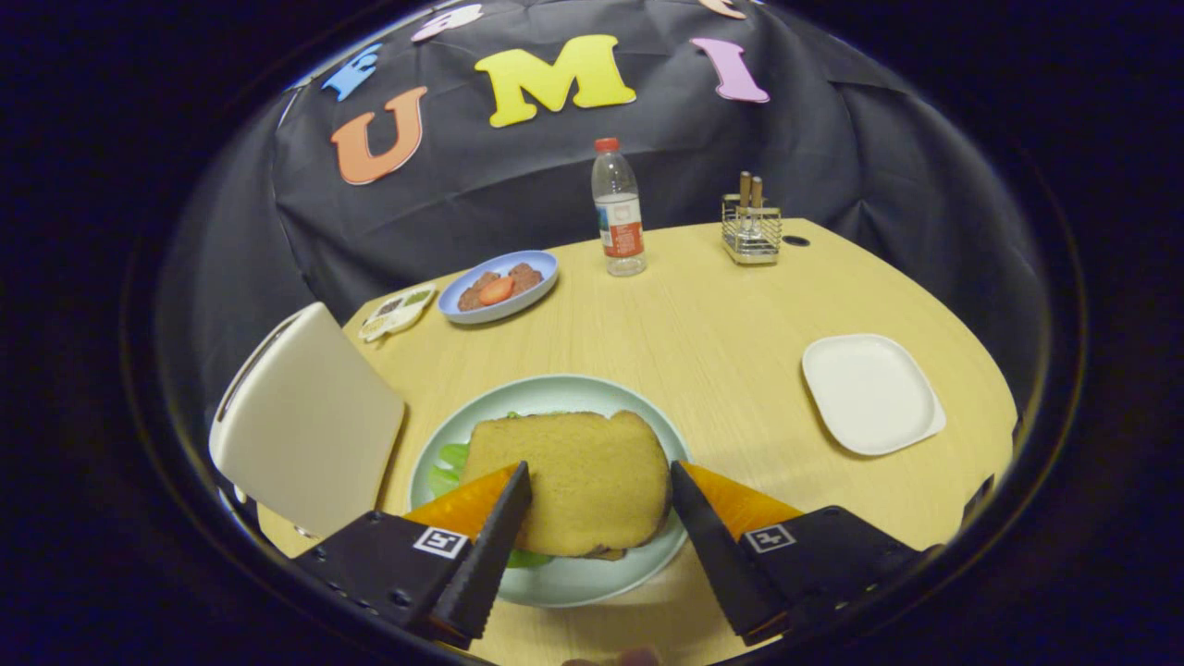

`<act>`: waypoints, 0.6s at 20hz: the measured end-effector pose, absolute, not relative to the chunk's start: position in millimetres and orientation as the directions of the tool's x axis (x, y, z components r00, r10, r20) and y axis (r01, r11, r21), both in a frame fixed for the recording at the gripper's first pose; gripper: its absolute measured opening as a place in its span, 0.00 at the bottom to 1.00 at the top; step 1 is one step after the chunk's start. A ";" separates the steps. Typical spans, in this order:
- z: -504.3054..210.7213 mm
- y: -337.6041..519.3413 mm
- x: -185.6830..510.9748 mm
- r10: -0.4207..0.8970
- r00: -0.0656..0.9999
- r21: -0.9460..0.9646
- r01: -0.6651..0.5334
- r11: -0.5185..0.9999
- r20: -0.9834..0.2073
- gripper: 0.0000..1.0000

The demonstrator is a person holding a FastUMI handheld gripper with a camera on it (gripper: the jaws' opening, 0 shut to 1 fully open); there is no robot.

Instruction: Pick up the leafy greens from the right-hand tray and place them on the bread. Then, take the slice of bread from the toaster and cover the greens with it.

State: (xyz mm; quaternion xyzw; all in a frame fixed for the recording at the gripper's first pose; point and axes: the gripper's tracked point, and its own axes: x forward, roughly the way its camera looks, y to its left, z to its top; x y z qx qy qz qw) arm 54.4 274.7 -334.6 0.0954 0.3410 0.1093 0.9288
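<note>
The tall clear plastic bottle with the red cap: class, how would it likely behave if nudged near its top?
The tall clear plastic bottle with the red cap stands upright and narrow, so it would probably tip rather than slide. It looks nearly empty, hence likely light. The gripper is open around the bread slice.

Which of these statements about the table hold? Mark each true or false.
1. A bread slice lies on the greens on the green plate. True.
2. The white tray holds greens. False: it is bare.
3. The gripper is shut on the bread. False: its fingers stand open, one on either side of the slice.
4. The bottle lies on its side. False: it stands upright.
5. The blue plate holds food. True.
</note>
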 end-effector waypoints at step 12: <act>-214.6 241.6 63.8 0.346 0.858 0.134 -0.319 0.938 -0.380 0.97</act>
